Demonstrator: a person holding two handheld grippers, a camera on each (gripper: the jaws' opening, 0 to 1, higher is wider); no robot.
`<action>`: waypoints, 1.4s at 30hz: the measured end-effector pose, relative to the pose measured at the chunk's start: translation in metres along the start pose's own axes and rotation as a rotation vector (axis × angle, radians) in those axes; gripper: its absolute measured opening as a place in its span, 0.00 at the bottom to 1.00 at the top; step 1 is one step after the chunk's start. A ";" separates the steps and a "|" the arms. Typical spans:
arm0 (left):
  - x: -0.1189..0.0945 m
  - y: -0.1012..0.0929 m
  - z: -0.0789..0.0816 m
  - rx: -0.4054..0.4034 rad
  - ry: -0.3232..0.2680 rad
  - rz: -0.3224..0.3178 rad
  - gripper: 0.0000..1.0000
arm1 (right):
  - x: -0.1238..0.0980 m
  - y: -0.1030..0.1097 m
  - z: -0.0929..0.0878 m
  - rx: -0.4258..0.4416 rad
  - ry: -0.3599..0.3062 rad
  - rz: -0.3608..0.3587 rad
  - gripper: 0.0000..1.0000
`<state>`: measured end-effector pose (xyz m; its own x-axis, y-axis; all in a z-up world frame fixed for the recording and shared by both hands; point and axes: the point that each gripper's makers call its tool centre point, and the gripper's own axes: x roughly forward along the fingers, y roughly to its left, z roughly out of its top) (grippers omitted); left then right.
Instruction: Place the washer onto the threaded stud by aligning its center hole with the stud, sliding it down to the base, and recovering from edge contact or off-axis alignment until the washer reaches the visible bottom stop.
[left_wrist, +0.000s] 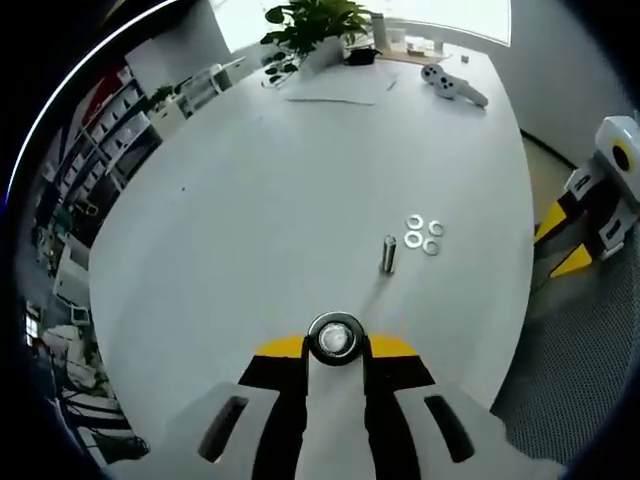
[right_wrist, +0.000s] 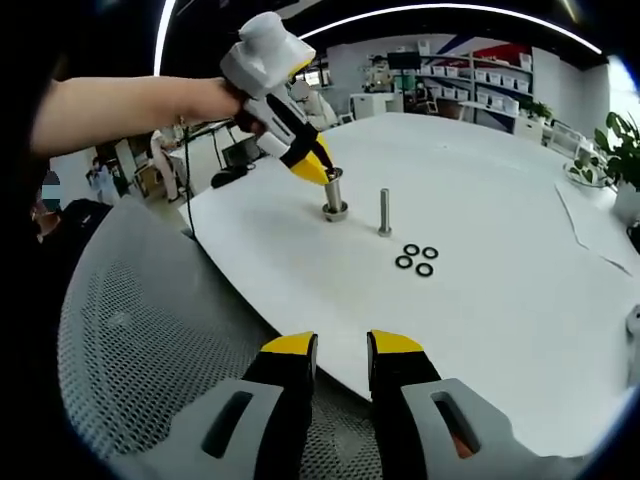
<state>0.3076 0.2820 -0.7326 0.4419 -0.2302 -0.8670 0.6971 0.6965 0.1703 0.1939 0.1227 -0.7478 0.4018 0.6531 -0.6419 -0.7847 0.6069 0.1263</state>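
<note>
Steel washers (left_wrist: 423, 235), four of them, lie clustered right of centre on the white surface (left_wrist: 300, 200), just beside the upright stud (left_wrist: 388, 254). Your left tool (left_wrist: 336, 345) is clamped on a metal cylinder (right_wrist: 334, 195) standing on that surface. Your right tool (right_wrist: 342, 350) hangs off the surface's edge, jaws slightly apart, holding nothing.

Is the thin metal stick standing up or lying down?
Standing up. The thin silver threaded stud rises straight off the white table, beside the four washers.
</note>
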 end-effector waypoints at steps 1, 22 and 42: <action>0.001 0.001 -0.001 -0.002 0.003 0.000 0.18 | 0.000 0.000 0.000 0.000 0.000 0.001 0.23; 0.030 -0.005 -0.018 -0.020 0.078 -0.035 0.18 | 0.000 0.005 0.000 -0.016 0.001 0.025 0.23; 0.031 -0.004 -0.025 -0.043 0.061 -0.040 0.25 | 0.000 0.003 0.001 -0.005 -0.004 0.011 0.23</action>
<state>0.3043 0.2892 -0.7723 0.3784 -0.2175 -0.8997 0.6878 0.7166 0.1161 0.1918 0.1243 -0.7468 0.3948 0.6618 -0.6373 -0.7915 0.5972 0.1299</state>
